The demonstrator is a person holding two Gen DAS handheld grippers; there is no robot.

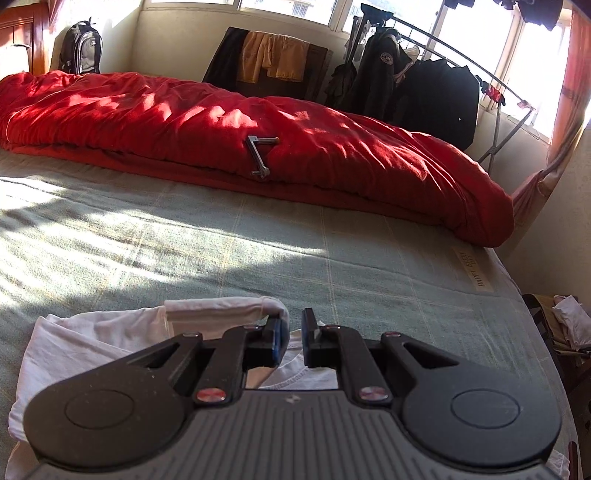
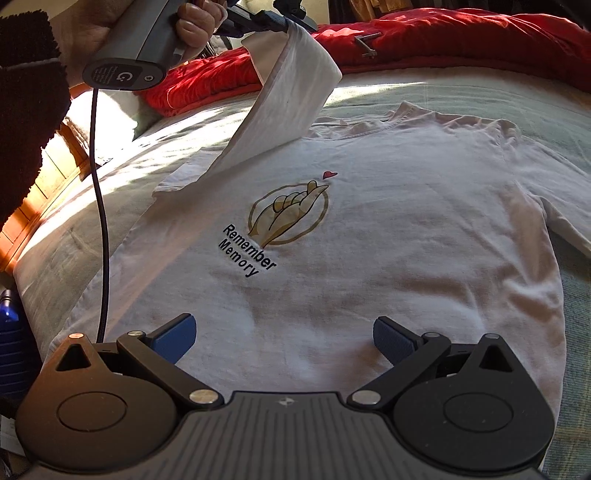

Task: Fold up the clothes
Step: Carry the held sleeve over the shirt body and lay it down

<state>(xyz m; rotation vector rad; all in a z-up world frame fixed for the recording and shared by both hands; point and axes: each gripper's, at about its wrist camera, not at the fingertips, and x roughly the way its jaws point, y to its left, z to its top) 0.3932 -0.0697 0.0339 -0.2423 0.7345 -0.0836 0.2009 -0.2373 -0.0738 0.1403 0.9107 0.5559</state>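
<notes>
A white T-shirt (image 2: 388,240) with a hand logo and "Remember Memory" print lies face up on the green bedspread (image 2: 517,107). My left gripper (image 2: 284,20) holds the shirt's left sleeve (image 2: 291,85) lifted above the bed. In the left wrist view the left gripper (image 1: 293,332) has its fingers nearly together, the sleeve cloth (image 1: 221,308) draped over the left finger. My right gripper (image 2: 284,334) is wide open and empty, low over the shirt's bottom hem.
A rolled red duvet (image 1: 258,125) lies along the far side of the bed with a metal crank (image 1: 260,155) on it. A clothes rack (image 1: 424,85) with dark jackets stands by the windows. A backpack (image 1: 81,48) sits far left.
</notes>
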